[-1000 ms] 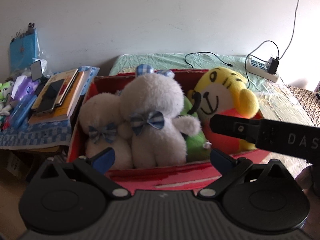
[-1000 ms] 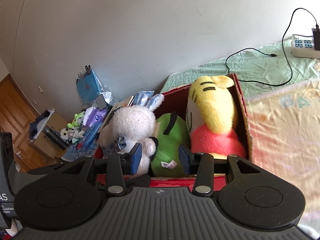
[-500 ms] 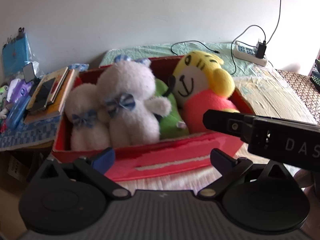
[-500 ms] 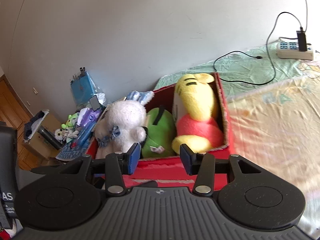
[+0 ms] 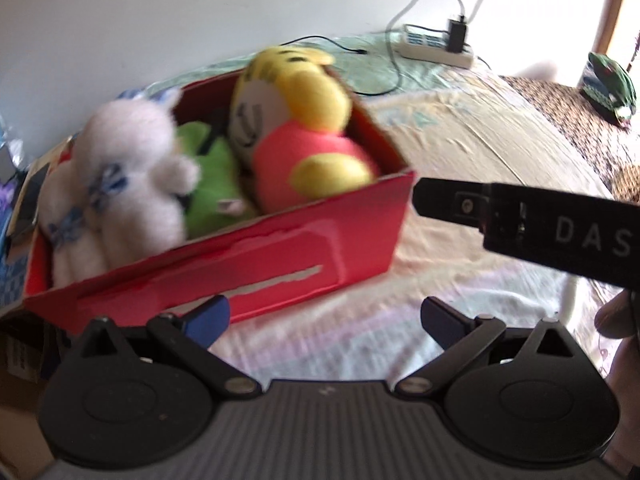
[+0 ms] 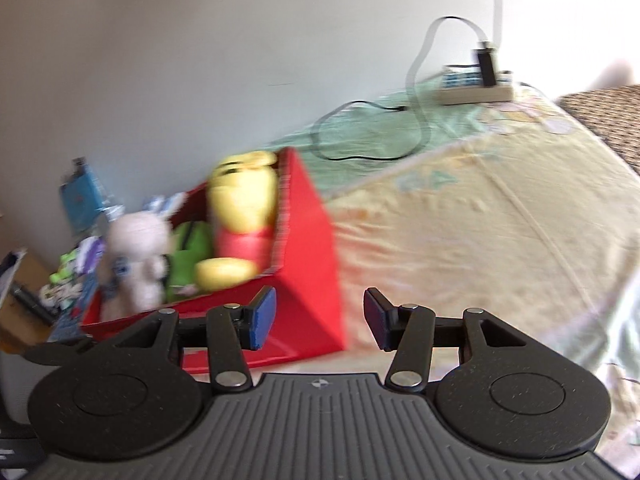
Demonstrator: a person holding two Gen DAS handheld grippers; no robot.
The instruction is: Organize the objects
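Red box [image 5: 256, 248] on the bed [image 5: 460, 152] already holds your plush toys [image 5: 304, 136]; left gripper [image 5: 324, 312] stands wide and empty, right gripper [image 6: 318, 316] is opening on nothing, leaving little visibly undone.

**Open bedsheet to the right, packed box to the left**

The red box [image 5: 224, 248] takes up the left side of the bed [image 6: 500, 220], and its inside is crammed: a white plush [image 5: 128, 168], a green plush [image 5: 212, 176] and a yellow tiger plush [image 5: 296, 128] fill it wall to wall. To the right of the box the sheet lies bare and wide. Far back, a power strip [image 6: 476, 90] and its looping black cable [image 6: 360, 136] lie by the wall. Clutter crowds the bedside left of the box.
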